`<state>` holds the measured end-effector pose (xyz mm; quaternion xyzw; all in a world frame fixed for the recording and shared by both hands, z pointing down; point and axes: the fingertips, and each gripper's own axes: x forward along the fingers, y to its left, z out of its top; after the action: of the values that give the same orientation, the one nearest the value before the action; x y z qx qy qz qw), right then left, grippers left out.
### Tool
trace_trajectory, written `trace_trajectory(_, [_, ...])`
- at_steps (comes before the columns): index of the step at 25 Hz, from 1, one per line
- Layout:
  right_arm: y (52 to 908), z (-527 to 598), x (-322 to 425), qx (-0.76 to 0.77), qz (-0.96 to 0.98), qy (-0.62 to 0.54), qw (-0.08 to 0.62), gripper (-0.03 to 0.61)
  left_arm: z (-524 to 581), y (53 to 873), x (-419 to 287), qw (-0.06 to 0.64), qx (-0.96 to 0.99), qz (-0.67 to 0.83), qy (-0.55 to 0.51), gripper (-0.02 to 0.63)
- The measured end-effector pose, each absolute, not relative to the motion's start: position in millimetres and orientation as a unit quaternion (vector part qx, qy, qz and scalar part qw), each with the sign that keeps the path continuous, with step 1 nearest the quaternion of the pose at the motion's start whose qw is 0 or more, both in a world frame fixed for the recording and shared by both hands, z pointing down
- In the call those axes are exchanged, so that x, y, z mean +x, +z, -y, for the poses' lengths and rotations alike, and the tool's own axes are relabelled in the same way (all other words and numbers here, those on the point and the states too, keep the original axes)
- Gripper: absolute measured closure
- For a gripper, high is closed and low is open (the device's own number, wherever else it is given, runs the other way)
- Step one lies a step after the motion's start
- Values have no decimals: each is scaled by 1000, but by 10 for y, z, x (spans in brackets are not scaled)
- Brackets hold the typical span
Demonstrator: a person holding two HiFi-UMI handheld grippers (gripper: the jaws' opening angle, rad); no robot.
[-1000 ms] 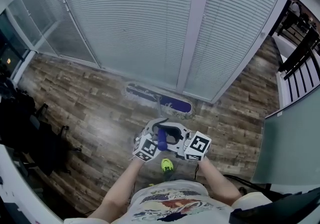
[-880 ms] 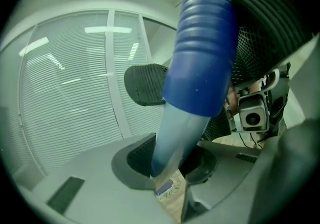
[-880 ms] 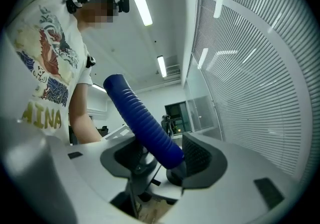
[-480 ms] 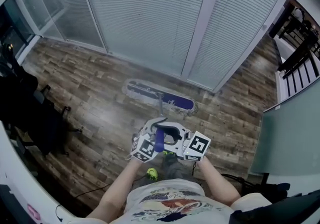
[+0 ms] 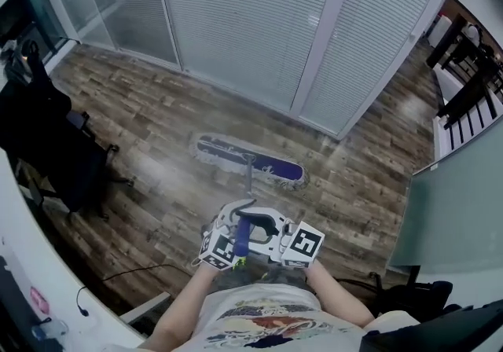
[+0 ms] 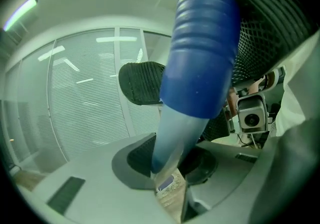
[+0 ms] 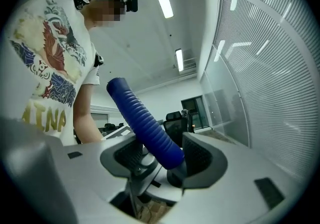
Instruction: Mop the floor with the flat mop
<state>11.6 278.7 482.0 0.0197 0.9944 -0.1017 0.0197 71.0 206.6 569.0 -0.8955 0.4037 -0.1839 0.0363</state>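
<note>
Currently mop head (image 5: 248, 159) sits ahead, long axis crosswise; left tool (image 6: 170, 160) and right tool (image 7: 157, 160) both clamp mop handle (image 5: 240, 234).

In the head view, the left tongs (image 5: 234, 221) and right tongs (image 5: 266, 226) cover the sides of the blue grip (image 5: 240, 236) of the flat mop (image 5: 251, 160). The pole (image 5: 250, 177) is so thin and pale that it nearly vanishes against the floor (image 5: 157, 130). The bottom edge cuts off the person (image 5: 259, 323). The dark shapes (image 5: 51, 146) at the left are too dim to name.

In the left gripper view the grip runs past the top edge and hides most of one pad. The mop head (image 6: 166, 183) is only a tiny sliver low between the jaws.

In the right gripper view the pole below the grip is hidden behind the tongs.
</note>
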Motion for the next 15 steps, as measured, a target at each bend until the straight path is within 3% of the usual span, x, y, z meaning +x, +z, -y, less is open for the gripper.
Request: trace_trajectory(15, [4799, -4636, 1224, 137, -986, -85, 43, 348, -3831, 5761, 1629, 21, -844, -493, -211, 541])
